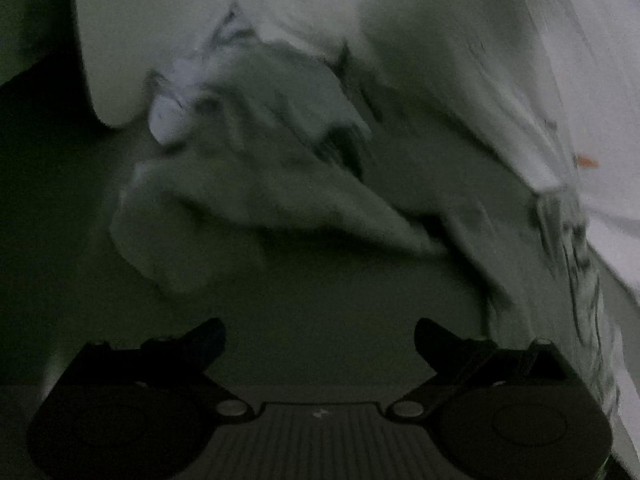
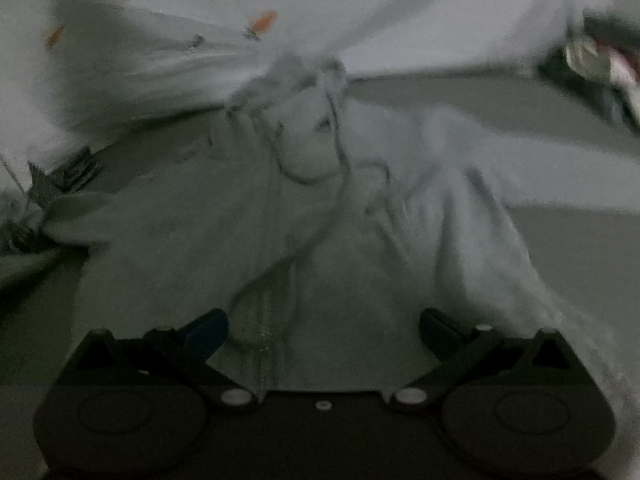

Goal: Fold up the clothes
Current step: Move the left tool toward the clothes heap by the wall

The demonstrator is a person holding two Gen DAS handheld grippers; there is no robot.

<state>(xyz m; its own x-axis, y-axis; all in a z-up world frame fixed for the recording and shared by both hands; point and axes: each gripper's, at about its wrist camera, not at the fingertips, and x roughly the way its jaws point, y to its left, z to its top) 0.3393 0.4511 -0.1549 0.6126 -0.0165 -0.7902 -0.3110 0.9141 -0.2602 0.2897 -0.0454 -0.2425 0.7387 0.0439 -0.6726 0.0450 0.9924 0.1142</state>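
Both tongs, left tongs [image 1: 318, 338] and right tongs [image 2: 324, 330], gape empty over pale crumpled clothes [image 1: 256, 200]; only the right view shows drawstrings [image 2: 340, 148]; no readable writing.

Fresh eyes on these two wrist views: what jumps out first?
A rumpled pale garment fills the right wrist view, its thin drawstring cord looping down the middle. Both the right gripper and the left gripper stand wide open at the bottom of their views, with nothing held. The left view shows bunched pale cloth in dim, blurred light, and small orange marks dot the white fabric behind.
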